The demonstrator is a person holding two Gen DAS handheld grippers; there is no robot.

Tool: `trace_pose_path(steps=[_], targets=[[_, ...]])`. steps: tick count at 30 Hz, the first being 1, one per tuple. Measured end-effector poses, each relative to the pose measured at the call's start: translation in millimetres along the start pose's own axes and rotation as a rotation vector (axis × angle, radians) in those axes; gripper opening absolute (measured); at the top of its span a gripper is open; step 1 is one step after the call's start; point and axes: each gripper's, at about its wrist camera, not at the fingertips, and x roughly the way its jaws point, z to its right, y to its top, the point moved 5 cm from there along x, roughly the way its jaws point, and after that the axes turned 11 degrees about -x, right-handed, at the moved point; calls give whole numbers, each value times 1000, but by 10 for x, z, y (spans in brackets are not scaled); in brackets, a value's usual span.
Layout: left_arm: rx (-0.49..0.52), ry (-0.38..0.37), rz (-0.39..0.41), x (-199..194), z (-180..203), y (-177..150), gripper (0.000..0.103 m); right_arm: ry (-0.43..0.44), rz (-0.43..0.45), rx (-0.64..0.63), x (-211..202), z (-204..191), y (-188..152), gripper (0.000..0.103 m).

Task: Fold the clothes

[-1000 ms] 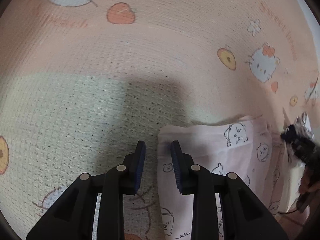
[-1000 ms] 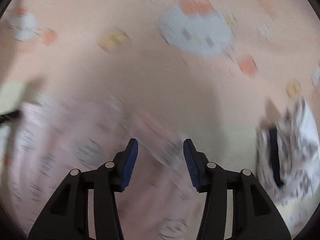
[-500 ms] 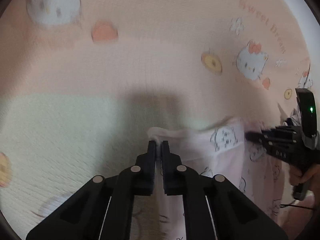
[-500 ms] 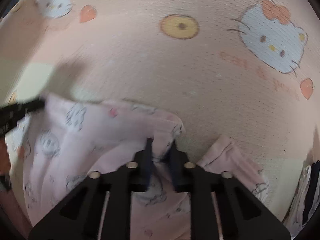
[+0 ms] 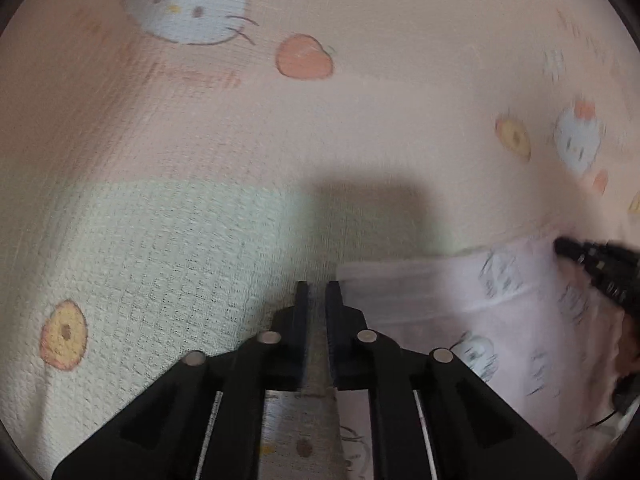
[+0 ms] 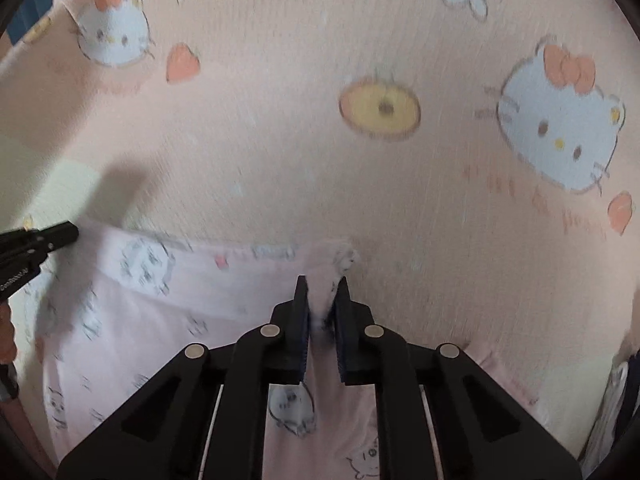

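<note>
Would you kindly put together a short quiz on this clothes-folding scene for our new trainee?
1. True or false: the right gripper is shut on an edge of the pink garment.
2. What does the pink garment lie on? A: a wooden table. B: a cat-print sheet. C: a tiled floor.
3. Fill in: in the right wrist view, the yellow round print sits to the ___ of the big cat face.

Key: 1 true; 2 B; 3 left.

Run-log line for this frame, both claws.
task: fold clothes | left claw: opening, nothing between jaws | right claw: shut on pale pink bear-print fabric garment | surface: peach cat-print blanket
</note>
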Motion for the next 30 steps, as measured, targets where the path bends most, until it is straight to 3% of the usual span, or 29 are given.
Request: trace_pose_path(steps=[1, 2, 5, 8, 10, 11, 12, 14, 16, 20, 23, 24, 27, 30], targets=[[-19, -27, 6, -24, -4, 24, 25, -12, 22, 5, -52, 18, 36, 23], [-37, -55, 12, -49, -9, 47, 29, -42, 33, 10, -109, 47, 62, 27], [-46, -168, -23, -51, 76, 43, 29, -129, 69, 17, -325, 110, 74, 30], [44, -309, -127, -19, 355, -88, 29, -38, 56, 16, -428, -19, -44, 31], [105, -351, -177, 7, 515, -182, 29, 81, -30, 1, -339, -235, -176, 32], [136, -358, -194, 18, 579, -223, 29, 131, -86, -4, -288, -360, -261, 32], [173, -320, -189, 44, 600, -234, 29, 152, -120, -11, -238, -465, -331, 32], [244, -146, -152, 162, 527, -236, 28, 130, -148, -40, -135, -592, -417, 32], [216, -102, -134, 205, 403, -152, 17, 42, -162, -43, -19, -546, -451, 30], [74, -76, -64, 177, 128, 113, 17, 0, -107, 30, -173, -426, -351, 31], [95, -159, -106, 201, 245, 75, 24, -19, -79, 70, -318, -386, -295, 32], [127, -171, -112, 197, 321, 44, 27, 18, -84, 68, -382, -471, -329, 32], [257, -176, -136, 173, 582, -135, 29, 74, -138, 53, -643, -747, -564, 32], [330, -233, -198, 171, 789, -317, 29, 74, -186, 61, -863, -951, -940, 32]])
